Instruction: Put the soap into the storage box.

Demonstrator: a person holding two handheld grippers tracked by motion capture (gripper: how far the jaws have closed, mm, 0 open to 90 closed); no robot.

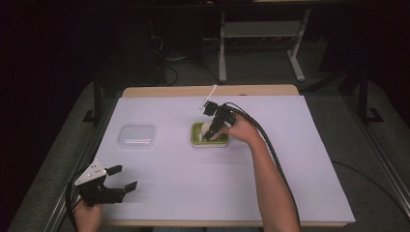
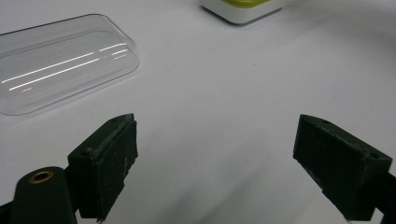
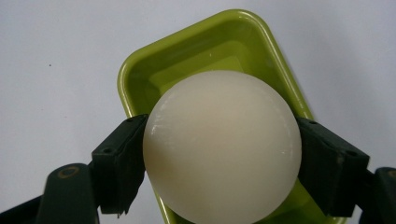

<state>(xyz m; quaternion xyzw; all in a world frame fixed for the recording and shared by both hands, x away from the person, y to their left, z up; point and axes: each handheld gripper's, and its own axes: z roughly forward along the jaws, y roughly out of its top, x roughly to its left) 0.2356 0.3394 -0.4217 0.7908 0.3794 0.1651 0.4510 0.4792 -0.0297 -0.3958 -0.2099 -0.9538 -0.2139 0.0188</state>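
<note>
Ball: smooth cream-white sphere [image 3: 222, 147], lower centre of the right gripper view, clamped on both sides by black jaws, directly over the tray.
Tray: glossy lime-green rectangular dish with white outer base [image 1: 197, 137], centre of the high view, upright.
Lid: clear rounded-rectangle plastic cover [image 1: 136, 136], lying flat left of the tray, well apart.

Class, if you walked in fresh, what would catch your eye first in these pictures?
A white ball clamped in the right gripper, just above a green tray at the table's middle. Next, the left gripper gaping open at the near left edge, with a clear lid lying beyond it.
</note>
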